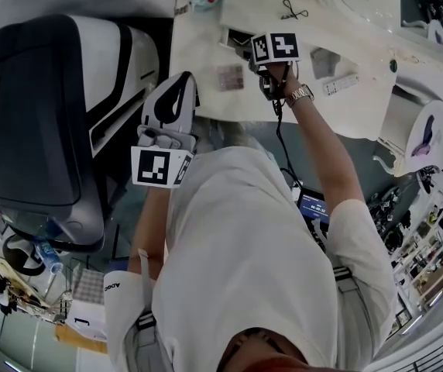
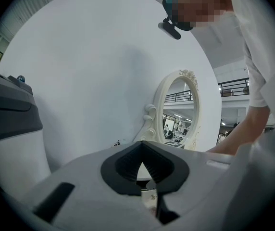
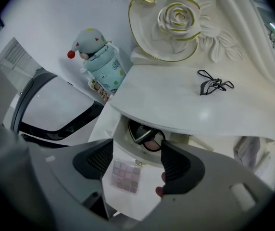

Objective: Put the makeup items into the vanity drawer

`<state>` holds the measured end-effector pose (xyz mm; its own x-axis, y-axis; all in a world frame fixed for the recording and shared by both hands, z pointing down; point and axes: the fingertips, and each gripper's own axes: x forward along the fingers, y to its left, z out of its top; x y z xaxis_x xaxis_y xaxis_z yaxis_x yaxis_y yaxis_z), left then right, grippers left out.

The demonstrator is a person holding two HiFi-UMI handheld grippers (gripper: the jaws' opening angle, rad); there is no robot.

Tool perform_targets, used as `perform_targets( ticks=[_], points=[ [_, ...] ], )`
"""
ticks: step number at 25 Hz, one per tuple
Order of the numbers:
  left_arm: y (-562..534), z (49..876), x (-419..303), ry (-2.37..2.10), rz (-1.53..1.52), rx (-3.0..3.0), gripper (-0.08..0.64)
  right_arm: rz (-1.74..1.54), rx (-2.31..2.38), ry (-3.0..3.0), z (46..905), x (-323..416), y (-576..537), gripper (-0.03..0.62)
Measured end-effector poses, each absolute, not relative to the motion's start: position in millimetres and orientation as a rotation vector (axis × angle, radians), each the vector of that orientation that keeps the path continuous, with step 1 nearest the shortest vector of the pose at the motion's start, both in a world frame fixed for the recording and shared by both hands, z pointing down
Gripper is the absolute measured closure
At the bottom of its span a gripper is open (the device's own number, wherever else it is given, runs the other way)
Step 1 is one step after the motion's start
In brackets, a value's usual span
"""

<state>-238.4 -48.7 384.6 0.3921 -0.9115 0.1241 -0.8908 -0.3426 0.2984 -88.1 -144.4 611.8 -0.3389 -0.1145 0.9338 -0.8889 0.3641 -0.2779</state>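
Dark grey pads of the right tool [image 3: 136,150] stand wide apart and hold nothing, with the tool pointing steeply down at the bench. Between the pads, in the right gripper view, lies a flat square eyeshadow palette of pink and mauve pans [image 3: 125,174]; neither pad presses on it. It rests on the white vanity bench [image 3: 176,105], just in front of the small open vanity drawer [image 3: 120,138]. Inside that drawer sits a round compact with a raised black lid [image 3: 146,136]. A knotted black hair tie [image 3: 214,86] lies on the tier above the drawer. A mint-green bottle topped with a clown doll [image 3: 99,64] stands at the bench's corner. The left tool [image 2: 143,162] is closed tight and empty, held level and facing an oval mirror in a carved cream frame [image 2: 181,109].
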Motion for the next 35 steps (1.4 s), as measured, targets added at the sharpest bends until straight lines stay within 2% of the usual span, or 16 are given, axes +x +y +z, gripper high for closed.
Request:
perform_targets(
  ticks=[4, 8, 11, 14, 21, 35],
  points=[
    [-50.4, 385.6, -234.4, -1.553, -0.093, 2.351, 0.554, 1.072, 0.905, -1.735, 605.6, -86.5, -140.9, 0.291],
    [-47.1, 382.7, -228.4, -1.531, -0.092, 2.371, 0.554, 1.045, 0.942, -1.776, 590.2, -82.5, -136.4, 0.367],
    [-44.5, 380.0, -221.5, -1.507, -0.097, 2.394, 0.554, 1.021, 0.995, -1.796, 578.3, -75.1, -131.1, 0.447],
    [-40.9, 378.4, -211.9, -1.475, -0.099, 2.42, 0.554, 0.978, 1.083, -1.809, 565.6, -63.1, -125.8, 0.584],
    [-27.2, 372.7, -189.3, -1.377, -0.103, 2.488, 0.554, 0.955, 1.193, -1.907, 525.0, -45.0, -96.8, 0.586],
    [-16.8, 356.3, -139.1, -1.329, -0.032, 2.577, 0.554, 0.665, 1.447, -2.341, 363.8, 16.6, -23.8, 0.586]
  ],
)
